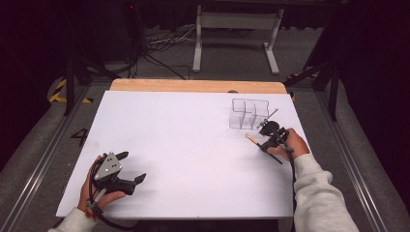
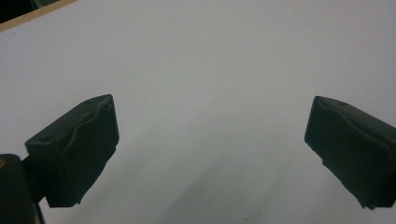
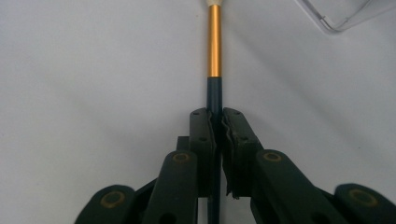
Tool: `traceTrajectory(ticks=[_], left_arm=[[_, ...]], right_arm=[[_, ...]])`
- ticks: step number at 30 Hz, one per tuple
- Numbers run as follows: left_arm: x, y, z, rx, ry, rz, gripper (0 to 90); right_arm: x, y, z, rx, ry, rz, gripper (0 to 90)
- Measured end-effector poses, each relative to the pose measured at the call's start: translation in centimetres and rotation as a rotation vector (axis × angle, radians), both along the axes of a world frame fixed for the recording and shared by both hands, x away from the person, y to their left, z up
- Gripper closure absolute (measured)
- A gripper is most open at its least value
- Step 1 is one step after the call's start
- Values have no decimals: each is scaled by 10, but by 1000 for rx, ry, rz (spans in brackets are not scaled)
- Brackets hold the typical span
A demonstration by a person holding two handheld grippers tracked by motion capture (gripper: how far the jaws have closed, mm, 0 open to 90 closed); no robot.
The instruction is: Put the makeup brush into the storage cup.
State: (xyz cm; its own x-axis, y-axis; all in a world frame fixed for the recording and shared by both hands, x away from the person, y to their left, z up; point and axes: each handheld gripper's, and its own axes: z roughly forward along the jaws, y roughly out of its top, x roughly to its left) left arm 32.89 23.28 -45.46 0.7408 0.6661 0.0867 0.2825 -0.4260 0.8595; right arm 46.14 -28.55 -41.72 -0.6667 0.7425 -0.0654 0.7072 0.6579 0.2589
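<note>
The right gripper (image 3: pixel 217 122) clamps the dark handle of a paintbrush (image 3: pixel 214 42) above a white table (image 3: pixel 93 70). Its gold ferrule points away. A clear plastic container's corner (image 3: pixel 338 18) sits upper right.

My right gripper (image 1: pixel 267 137) sits just beside the clear organizer (image 1: pixel 248 114), jaws clamped tight on a brush handle (image 3: pixel 215 93). My left gripper (image 1: pixel 131 166) rests well apart from that organizer, jaws spread wide, nothing between them.

dark brush (image 3: pixel 214 70), gold ferrule
</note>
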Motion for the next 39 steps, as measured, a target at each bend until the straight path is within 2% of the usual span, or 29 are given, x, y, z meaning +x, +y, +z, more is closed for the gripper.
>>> traceTrajectory(ticks=[2, 3, 4, 5, 9, 13, 16, 17, 19, 21, 26, 28, 34, 35, 37, 39], left_arm=[[0, 1, 0, 1, -1, 2, 37], [0, 1, 0, 1, -1, 2, 37], [1, 1, 0, -1, 0, 2, 37], [0, 1, 0, -2, -1, 3, 37], [0, 2, 0, -4, -3, 6, 36], [0, 1, 1, -8, -8, 9, 36], [0, 2, 1, -11, -14, 13, 35], [0, 3, 1, -18, -13, 14, 35], [0, 3, 2, -19, -15, 18, 34], [-1, 3, 2, -22, -18, 18, 34], [0, 4, 1, -23, -16, 22, 34], [0, 5, 1, -28, -14, 21, 34], [0, 5, 2, -33, -16, 24, 34], [0, 6, 2, -35, -17, 26, 34], [0, 7, 2, -36, -21, 31, 33], [0, 7, 2, -45, -20, 27, 26]], right_arm=[[-1, -5, 1, 43, -14, -9, 835], [-1, -5, 1, 43, -14, -9, 835], [-4, -7, 3, 68, -35, -19, 834], [-4, -7, 3, 68, -35, -19, 834], [-12, -11, 14, 142, -90, -20, 834], [-20, -14, 21, 192, -125, -10, 834], [-28, -16, 29, 238, -180, -6, 834], [-28, -16, 29, 238, -180, -6, 834], [-33, -18, 34, 272, -215, -10, 835], [-34, -19, 35, 286, -224, -17, 835], [-39, -22, 40, 320, -282, -29, 835], [-40, -23, 42, 340, -281, -24, 835], [-43, -23, 45, 385, -318, -29, 834], [-44, -23, 47, 413, -337, -24, 834], [-45, -23, 48, 425, -347, -30, 834], [-47, -24, 49, 454, -382, -36, 834]])
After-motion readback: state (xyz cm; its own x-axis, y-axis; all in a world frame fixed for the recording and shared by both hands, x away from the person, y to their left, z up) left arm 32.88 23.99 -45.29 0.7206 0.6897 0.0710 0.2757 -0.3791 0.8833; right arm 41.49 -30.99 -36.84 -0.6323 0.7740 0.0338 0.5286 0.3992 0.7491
